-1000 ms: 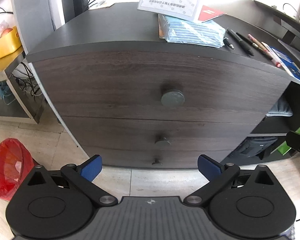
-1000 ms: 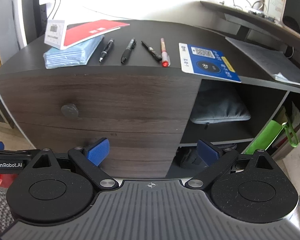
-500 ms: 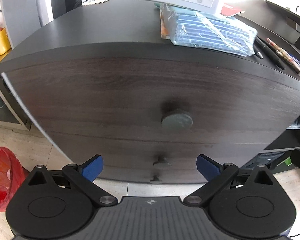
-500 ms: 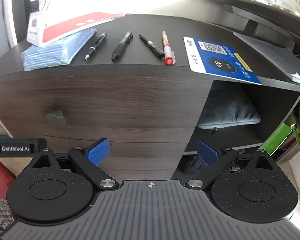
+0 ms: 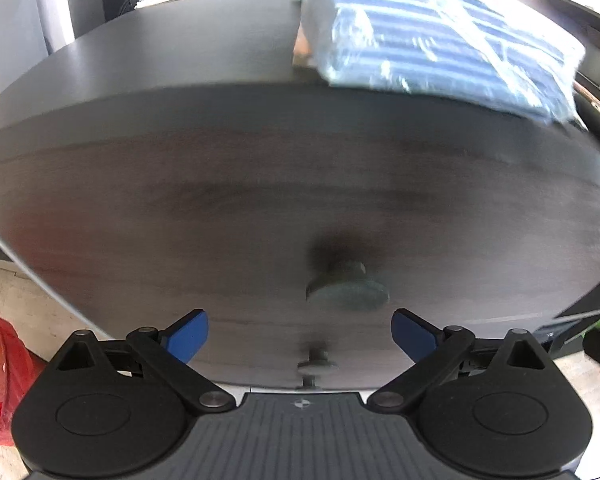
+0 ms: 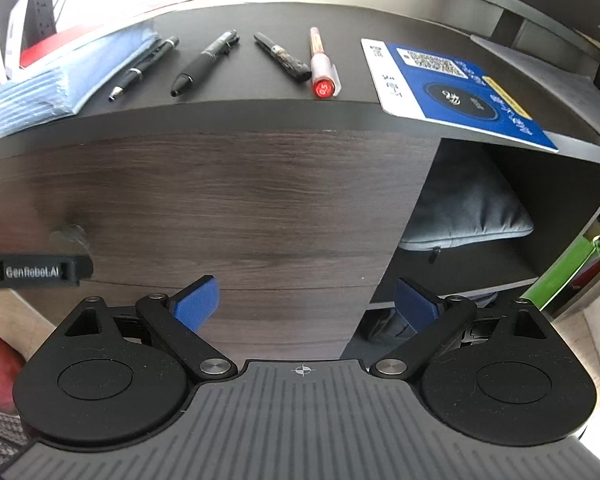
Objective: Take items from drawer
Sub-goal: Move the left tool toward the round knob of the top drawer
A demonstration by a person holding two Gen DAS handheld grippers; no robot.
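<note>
The dark wood top drawer [image 5: 260, 208] is shut and fills the left wrist view, blurred. Its round grey knob [image 5: 346, 290] sits just above and ahead of my open left gripper [image 5: 300, 334]; the blue pads stand wide on either side of it, not touching. A lower knob [image 5: 316, 364] shows below. In the right wrist view the same drawer front [image 6: 240, 208] and knob [image 6: 70, 236] are at the left, with the left gripper's black finger [image 6: 36, 270] right under the knob. My right gripper [image 6: 306, 306] is open and empty, back from the drawer.
On the cabinet top lie a blue plastic-wrapped pack [image 5: 440, 36], several pens [image 6: 204, 64], a red-capped marker [image 6: 322, 66] and a blue card [image 6: 452, 88]. An open shelf at the right holds a grey pouch [image 6: 464, 216]. A red bag [image 5: 0, 372] sits on the floor at the left.
My left gripper has moved in close to the top drawer, so the knob now sits just ahead of the open pads. The right gripper has moved closer to the cabinet too.
</note>
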